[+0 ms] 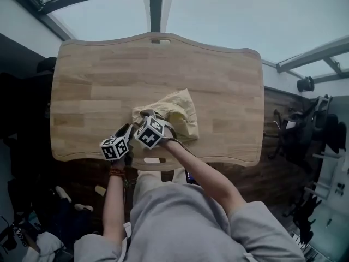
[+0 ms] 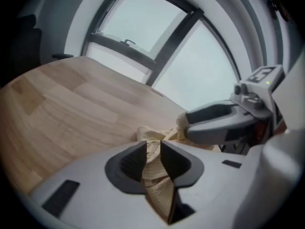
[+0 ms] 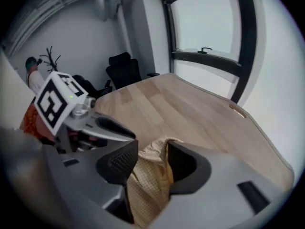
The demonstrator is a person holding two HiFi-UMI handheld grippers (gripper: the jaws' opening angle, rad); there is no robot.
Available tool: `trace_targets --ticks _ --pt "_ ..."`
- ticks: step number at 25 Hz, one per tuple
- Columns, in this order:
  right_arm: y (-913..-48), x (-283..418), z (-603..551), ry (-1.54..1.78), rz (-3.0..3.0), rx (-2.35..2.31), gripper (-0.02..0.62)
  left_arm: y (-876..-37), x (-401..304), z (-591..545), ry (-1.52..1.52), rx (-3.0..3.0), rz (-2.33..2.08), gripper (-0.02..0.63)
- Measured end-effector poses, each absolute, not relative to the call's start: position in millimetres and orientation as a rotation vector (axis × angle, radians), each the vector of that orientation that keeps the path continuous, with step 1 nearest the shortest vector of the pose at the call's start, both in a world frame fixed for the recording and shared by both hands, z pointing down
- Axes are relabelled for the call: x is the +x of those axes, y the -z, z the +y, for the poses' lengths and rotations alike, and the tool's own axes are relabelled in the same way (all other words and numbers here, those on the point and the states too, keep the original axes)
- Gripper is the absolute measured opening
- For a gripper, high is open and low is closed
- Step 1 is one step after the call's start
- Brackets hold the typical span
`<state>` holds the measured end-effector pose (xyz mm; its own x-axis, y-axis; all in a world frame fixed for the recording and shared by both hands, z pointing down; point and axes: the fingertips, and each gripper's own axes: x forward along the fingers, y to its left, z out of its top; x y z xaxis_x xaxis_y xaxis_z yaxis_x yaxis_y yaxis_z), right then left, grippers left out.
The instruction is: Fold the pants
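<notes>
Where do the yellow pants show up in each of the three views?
Head view: pants bunched at the near middle of the wooden table.
Left gripper view: lower centre, pinched in the left hand-held gripper.
Right gripper view: lower centre, between the parted jaws of the right hand-held gripper.
Shared landmark: the table's curved far edge.

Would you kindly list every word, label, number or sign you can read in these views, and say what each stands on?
None: no readable word or number shows in any view.
Left marker cube and right marker cube: black-and-white square codes only, no letters.
Pale marking on a dark item on the floor, head view's lower left: too blurred to read.
</notes>
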<state>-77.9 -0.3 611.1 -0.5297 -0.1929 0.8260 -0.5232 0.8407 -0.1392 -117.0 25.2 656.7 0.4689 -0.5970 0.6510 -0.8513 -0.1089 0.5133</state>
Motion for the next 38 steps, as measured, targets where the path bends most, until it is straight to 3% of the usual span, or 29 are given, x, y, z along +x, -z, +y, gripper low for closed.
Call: trace_targets --ticks 5,10,12,15,21,22,23,24,31,32,34,36,38 --pt "-574 -69 76 -0.551 -2.223 0.195 0.199 -665 -127 16 -0.377 1.841 -1.159 0.092" --pt "-582 -47 102 -0.348 -2.307 0.129 0.202 -656 -78 1 -0.334 1.856 -0.864 0.095" --pt "-576 -59 102 -0.234 -2.375 0.151 0.201 -663 -65 8 -0.418 1.872 -0.722 0.142" --pt "-592 -37 92 -0.165 -2.307 0.327 0.182 -680 -75 16 -0.601 1.898 -0.653 0.16" --pt "-675 89 97 -0.532 -1.926 0.892 0.147 -711 -53 41 -0.82 1.967 -0.513 0.166" --pt "-688 96 101 -0.553 -1.895 0.949 0.146 -717 -51 38 -0.873 1.994 -0.536 0.163" --pt "-698 100 103 -0.54 -1.871 0.994 0.146 -718 -50 33 -0.914 2.023 -0.553 0.117" --pt "-705 100 102 -0.505 -1.86 1.033 0.146 -714 -48 31 -0.932 2.051 -0.544 0.028" --pt "-665 20 98 -0.496 -2.176 1.113 0.146 -660 -104 14 -0.744 1.897 -0.183 0.02" --pt "-665 9 103 -0.5 -2.194 1.099 0.146 -673 -126 4 -0.815 1.891 -0.223 0.026" --pt "-669 3 106 -0.472 -2.168 1.122 0.147 -694 -167 -20 -1.041 2.014 -0.344 0.173" --pt "-671 11 99 -0.446 -2.115 1.187 0.147 -688 -179 -32 -1.238 2.293 -0.375 0.19" --pt "-673 18 92 -0.41 -2.077 1.205 0.147 -670 -162 -21 -1.4 2.648 -0.259 0.167"
